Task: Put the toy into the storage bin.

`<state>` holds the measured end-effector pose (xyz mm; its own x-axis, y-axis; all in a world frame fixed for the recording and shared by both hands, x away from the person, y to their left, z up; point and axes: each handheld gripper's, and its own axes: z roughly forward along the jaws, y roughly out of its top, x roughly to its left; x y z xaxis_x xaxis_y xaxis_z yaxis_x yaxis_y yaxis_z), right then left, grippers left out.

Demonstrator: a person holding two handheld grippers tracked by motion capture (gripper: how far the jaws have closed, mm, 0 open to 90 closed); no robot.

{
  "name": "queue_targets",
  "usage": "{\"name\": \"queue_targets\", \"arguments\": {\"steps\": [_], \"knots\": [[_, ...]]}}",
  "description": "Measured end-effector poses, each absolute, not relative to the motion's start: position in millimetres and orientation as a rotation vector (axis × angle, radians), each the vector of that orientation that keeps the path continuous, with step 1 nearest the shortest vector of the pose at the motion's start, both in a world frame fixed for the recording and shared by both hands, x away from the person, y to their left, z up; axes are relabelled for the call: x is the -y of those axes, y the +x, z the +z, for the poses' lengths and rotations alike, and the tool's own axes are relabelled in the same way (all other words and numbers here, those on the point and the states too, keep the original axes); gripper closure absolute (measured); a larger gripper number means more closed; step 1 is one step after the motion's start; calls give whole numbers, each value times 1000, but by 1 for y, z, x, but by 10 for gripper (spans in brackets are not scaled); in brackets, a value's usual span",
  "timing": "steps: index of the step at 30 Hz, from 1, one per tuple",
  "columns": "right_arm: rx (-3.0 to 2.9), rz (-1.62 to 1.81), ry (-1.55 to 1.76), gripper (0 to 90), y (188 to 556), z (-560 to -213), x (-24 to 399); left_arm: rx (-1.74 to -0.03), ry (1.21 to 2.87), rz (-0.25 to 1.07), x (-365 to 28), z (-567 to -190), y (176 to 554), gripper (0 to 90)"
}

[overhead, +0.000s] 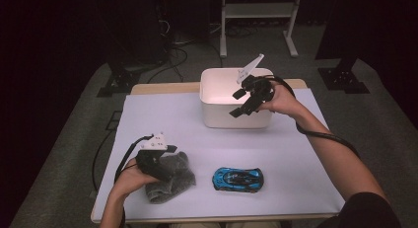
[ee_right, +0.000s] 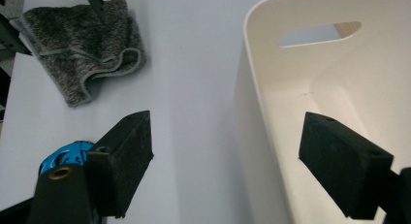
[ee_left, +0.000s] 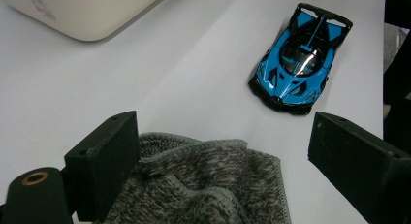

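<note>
A grey knitted cloth (overhead: 172, 181) lies crumpled near the table's front left. My left gripper (overhead: 158, 165) hovers over it, open; in the left gripper view the cloth (ee_left: 208, 185) lies below and between the wide-apart jaws of my left gripper (ee_left: 225, 136), and the pads do not press on it. A blue toy car (overhead: 238, 179) sits to the cloth's right, also seen as the blue toy car (ee_left: 300, 59). My right gripper (overhead: 238, 103) hangs open and empty over the front wall of a white bin (overhead: 217, 82). In the right gripper view my right gripper (ee_right: 228, 136) has a jaw on each side of the bin wall (ee_right: 261, 103).
A white sheet (overhead: 276, 149) covers the table, with bare room between the bin and the car. The bin's inside looks empty in the right gripper view. A metal stand (overhead: 259, 13) and cables sit on the floor beyond the table's far edge.
</note>
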<state>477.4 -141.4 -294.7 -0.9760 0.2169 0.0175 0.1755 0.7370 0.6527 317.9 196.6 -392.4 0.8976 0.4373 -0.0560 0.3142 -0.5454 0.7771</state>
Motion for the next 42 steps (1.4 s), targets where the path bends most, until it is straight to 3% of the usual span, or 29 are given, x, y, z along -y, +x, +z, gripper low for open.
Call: {"name": "queue_targets", "arguments": {"steps": [11, 34, 42], "knots": [[-2897, 1032, 366, 220, 499, -313, 139, -562, 2191, 182, -200, -395, 317, 104], [-2956, 892, 377, 758, 504, -332, 120, -558, 2195, 167, -202, -397, 318, 104], [-2954, 871, 372, 834, 503, -332, 118, -555, 2195, 166, -202, -396, 318, 104]]}}
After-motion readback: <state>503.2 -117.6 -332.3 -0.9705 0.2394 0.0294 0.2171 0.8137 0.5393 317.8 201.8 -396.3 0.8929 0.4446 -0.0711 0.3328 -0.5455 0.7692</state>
